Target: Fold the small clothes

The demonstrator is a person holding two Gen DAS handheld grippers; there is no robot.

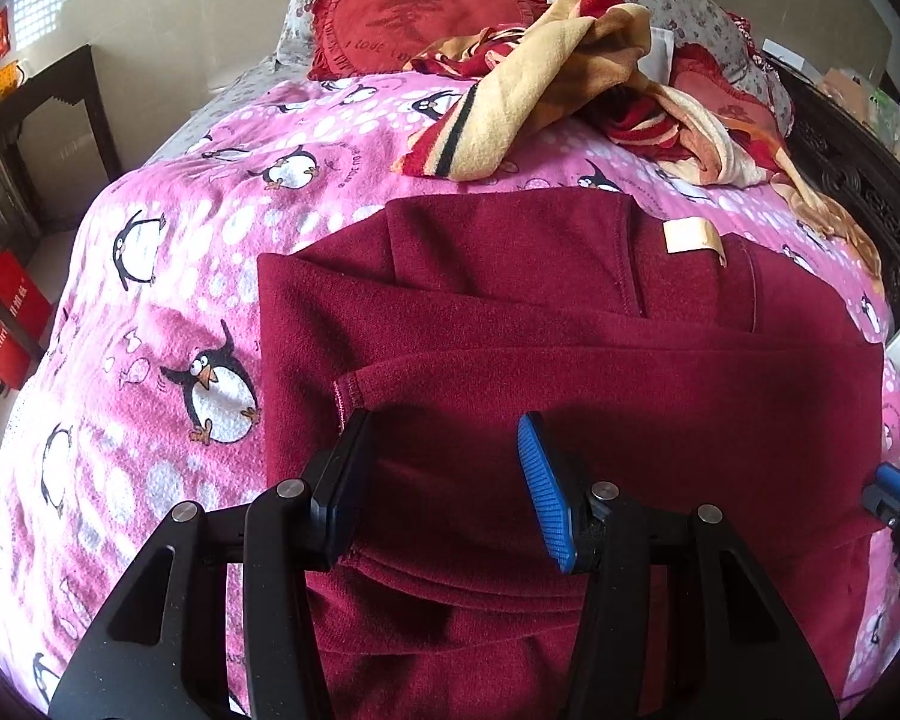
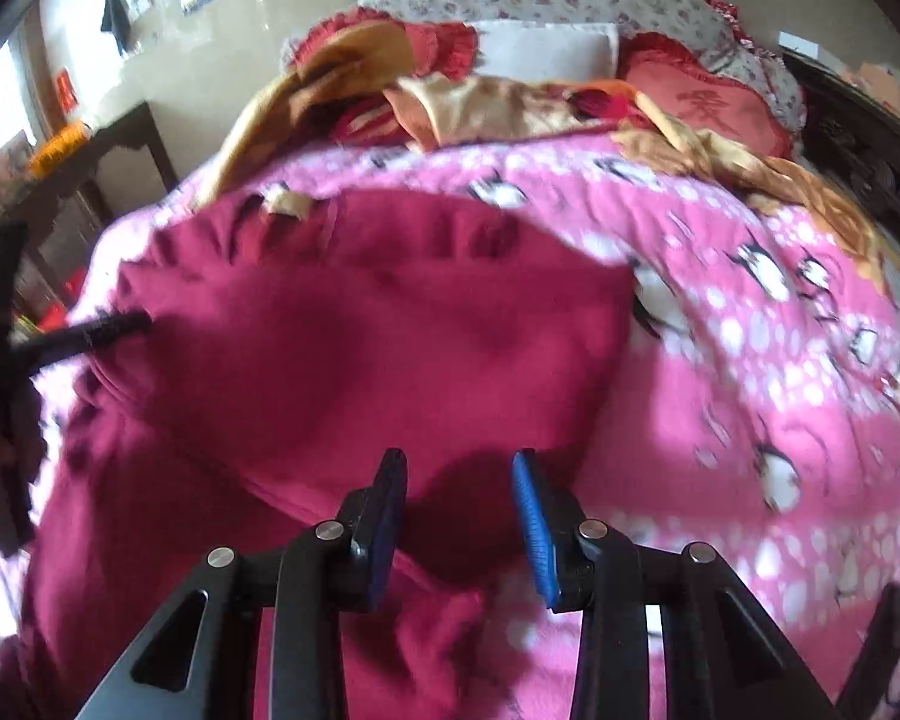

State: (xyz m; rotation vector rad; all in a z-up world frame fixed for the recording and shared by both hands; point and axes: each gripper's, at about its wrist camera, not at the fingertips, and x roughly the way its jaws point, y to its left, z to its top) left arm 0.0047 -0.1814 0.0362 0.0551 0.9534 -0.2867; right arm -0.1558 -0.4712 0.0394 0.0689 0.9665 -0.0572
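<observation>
Maroon fleece fills the near ground: the garment [image 1: 570, 360] lies flat on the pink penguin bedspread [image 1: 168, 276], directly under both tools. The left gripper [image 1: 444, 480] hovers over its near layers with jaws parted and nothing pinched between them. The right gripper [image 2: 459, 516] sits above the garment's right-hand edge, jaws also apart and empty, though that view is blurred. Judging by the overlapped panels and the cuff [image 1: 351, 390] lying across the body, at least one fold is already laid in, leaving a squarish bundle with its tan label [image 1: 690, 237] showing at the far side. A further fold and tidying probably remain. Beyond it, a striped red-and-cream blanket [image 1: 540, 78] lies crumpled, then a red heart cushion [image 1: 414, 18].
</observation>
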